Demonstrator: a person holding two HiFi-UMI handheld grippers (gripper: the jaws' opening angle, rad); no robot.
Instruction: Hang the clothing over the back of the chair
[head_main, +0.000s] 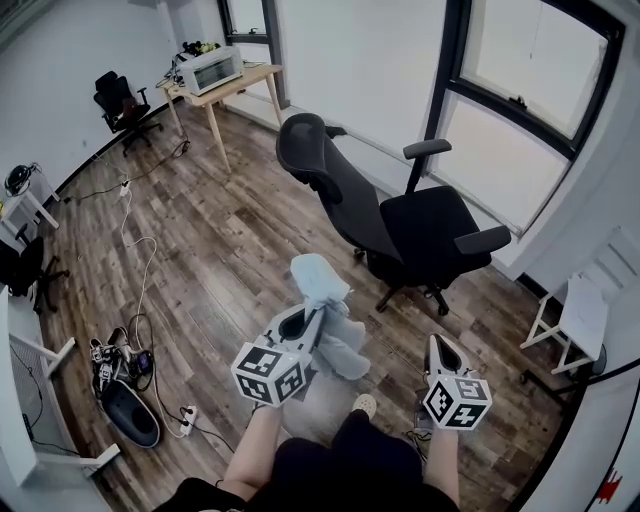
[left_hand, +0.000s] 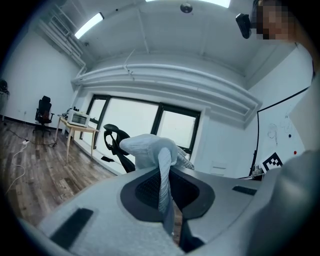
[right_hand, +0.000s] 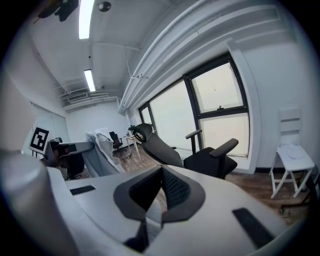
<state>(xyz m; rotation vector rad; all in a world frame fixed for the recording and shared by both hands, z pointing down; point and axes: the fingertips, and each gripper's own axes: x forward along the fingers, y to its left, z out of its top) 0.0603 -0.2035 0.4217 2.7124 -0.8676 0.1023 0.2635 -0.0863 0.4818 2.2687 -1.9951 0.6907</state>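
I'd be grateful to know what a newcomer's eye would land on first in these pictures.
Most likely the black office chair, reclined on the wood floor beside the big window. Next comes the pale blue garment, bunched and clamped in the left hand-held gripper, held up short of the chair. The right hand-held gripper is shut on nothing, at the lower right of the head view.
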